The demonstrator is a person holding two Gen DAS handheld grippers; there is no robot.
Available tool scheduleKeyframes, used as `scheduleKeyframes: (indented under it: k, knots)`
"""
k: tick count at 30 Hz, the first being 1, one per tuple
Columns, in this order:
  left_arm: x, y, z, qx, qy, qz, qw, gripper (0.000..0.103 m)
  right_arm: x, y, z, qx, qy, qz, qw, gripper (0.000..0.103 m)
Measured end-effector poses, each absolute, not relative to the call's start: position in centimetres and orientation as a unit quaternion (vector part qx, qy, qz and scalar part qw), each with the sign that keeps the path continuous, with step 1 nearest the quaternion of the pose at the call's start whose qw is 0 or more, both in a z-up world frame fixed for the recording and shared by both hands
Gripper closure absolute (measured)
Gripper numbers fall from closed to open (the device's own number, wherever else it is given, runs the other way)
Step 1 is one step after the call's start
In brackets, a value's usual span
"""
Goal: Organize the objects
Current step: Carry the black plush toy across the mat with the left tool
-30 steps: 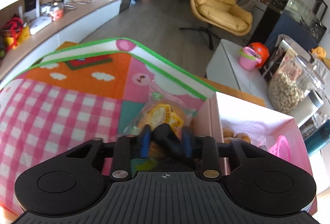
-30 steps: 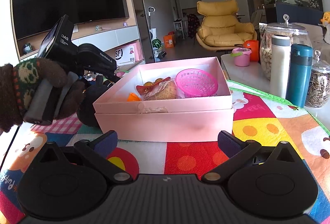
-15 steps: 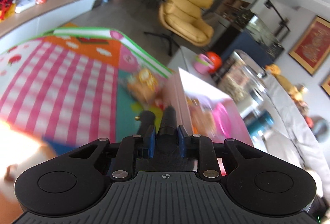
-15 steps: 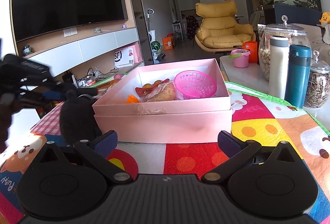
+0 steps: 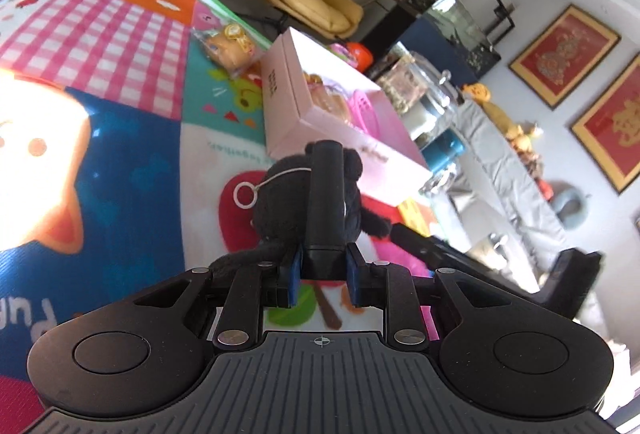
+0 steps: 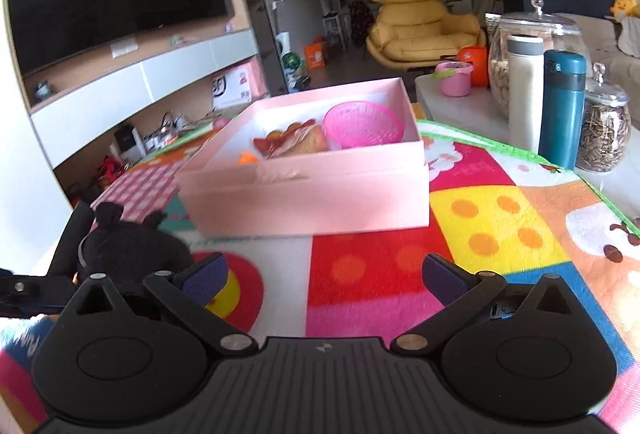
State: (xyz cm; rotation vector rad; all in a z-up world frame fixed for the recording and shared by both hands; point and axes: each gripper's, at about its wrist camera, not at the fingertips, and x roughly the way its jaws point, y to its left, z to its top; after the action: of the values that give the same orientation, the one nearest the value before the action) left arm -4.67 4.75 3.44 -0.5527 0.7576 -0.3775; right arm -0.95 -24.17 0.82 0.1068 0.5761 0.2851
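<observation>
A: How far along is the tidying?

B: Partly done, I'd judge. The pink box (image 6: 320,194) already holds a pink basket (image 6: 362,124) and a wrapped snack (image 6: 298,146).

A: And what's left?

B: At least two things. A bagged pastry (image 5: 228,46) lies on the play mat (image 5: 120,162) just beside the box's far corner. The black plush toy (image 5: 292,210) is also outside, near the box's front wall.

A: Is anything holding the plush?

B: The left gripper (image 5: 322,274) has its fingers drawn together on a black bar-like piece. The plush sits right behind that; whether the plush itself is pinched, I cannot tell.

A: The other hand?

B: The right gripper (image 6: 324,276) hangs in front of the box with its fingers spread wide, holding nothing.
</observation>
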Motion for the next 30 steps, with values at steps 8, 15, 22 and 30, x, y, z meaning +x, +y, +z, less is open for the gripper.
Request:
scheduleKeyframes:
  k: [8, 15, 22, 30]
  knots:
    - [-7.6, 4.9, 4.1, -0.147, 0.346, -0.152, 0.914, 0.078, -2.8, -23.5, 1.2, 0.018, 0.281, 0.132, 0.95, 0.0]
    - [-7.8, 6.2, 2.4, -0.113, 0.386, -0.118, 0.908, 0.076, -2.8, -22.1, -0.4, 0.001, 0.308, 0.139, 0.941, 0.0]
    - [-6.3, 4.8, 2.4, -0.068, 0.372, -0.094, 0.921, 0.076, -3.2, -21.6, -0.5, -0.006, 0.311, 0.159, 0.937, 0.0]
    - [-5.4, 4.7, 2.1, -0.047, 0.35, -0.086, 0.932, 0.076, -1.5, -20.0, 6.4, 0.009, 0.287, 0.24, 0.927, 0.0]
